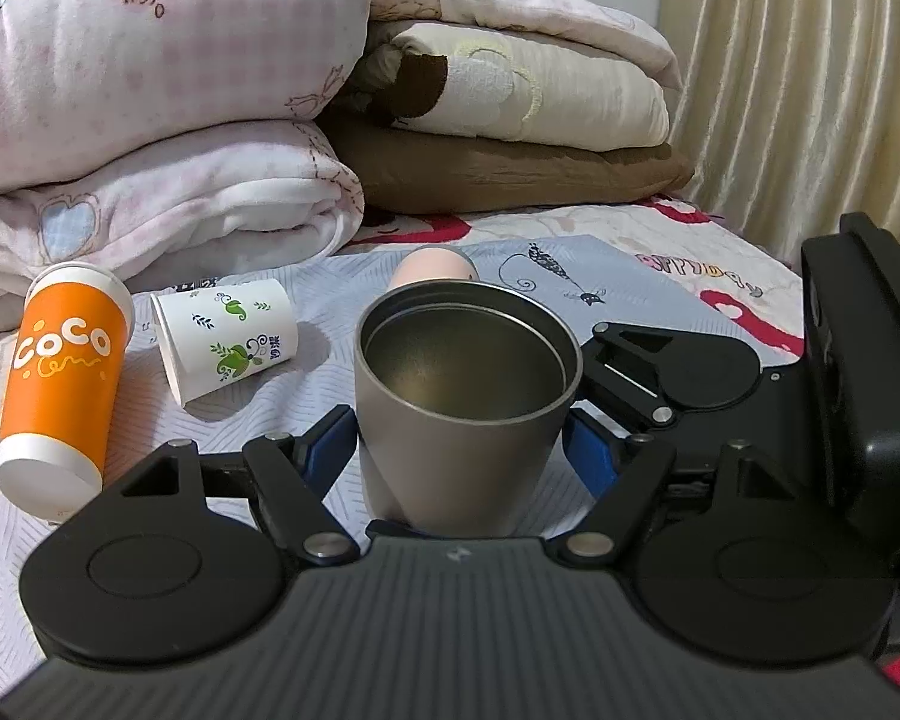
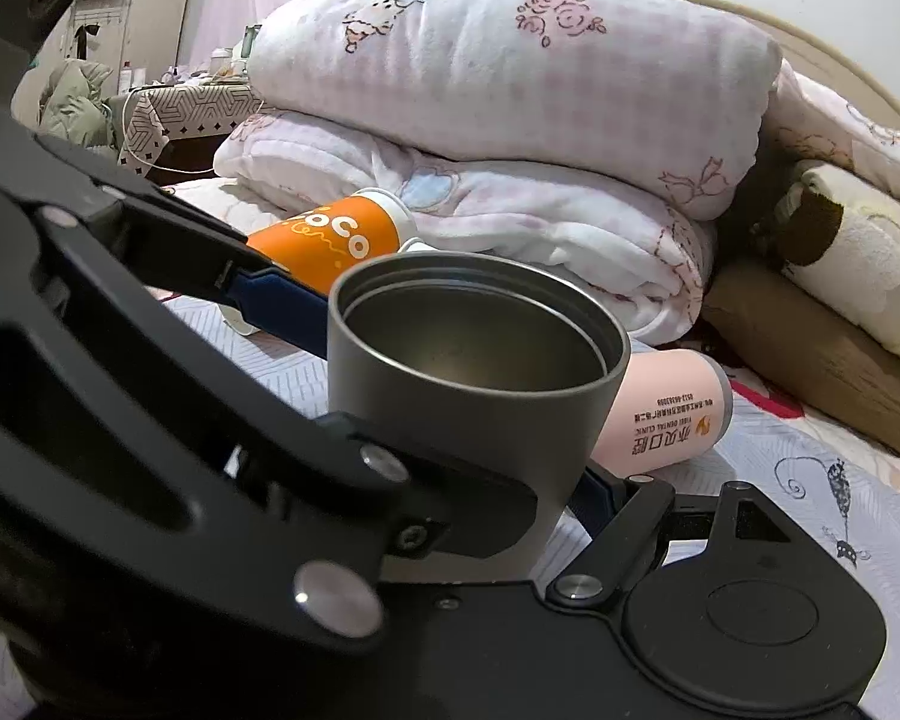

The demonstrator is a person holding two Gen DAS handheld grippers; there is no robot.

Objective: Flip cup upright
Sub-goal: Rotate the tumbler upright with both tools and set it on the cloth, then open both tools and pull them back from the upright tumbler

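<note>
Grey metal, the cup [image 1: 465, 396] stands upright with its mouth open to the top, in the middle of the left wrist view, on the patterned bed sheet [image 1: 618, 276]. The left gripper [image 1: 459, 450] is closed on its lower wall: one blue finger pad [image 1: 330, 450] presses at 9 o'clock of the cup and the other at 3 o'clock. In the right wrist view the same cup [image 2: 468, 396] sits centre, and the right gripper [image 2: 450, 402] has a blue finger [image 2: 282, 306] running along the cup's far left side and another showing just beside the cup's base at 4 o'clock; whether these actually press the cup I cannot tell, since the left gripper's black linkage covers much of it.

At 9 o'clock of the metal cup, well apart, an orange paper cup [image 1: 60, 372] lies on its side, and a white paper cup with green leaves [image 1: 228, 342] lies tipped between the two. A pink cup [image 1: 432, 267] lies on its side just behind the metal cup at 12 o'clock. Folded pink blankets [image 1: 168, 120] and a brown cushion [image 1: 510, 168] are stacked further back, with a cream curtain [image 1: 810, 90] at 2 o'clock.
</note>
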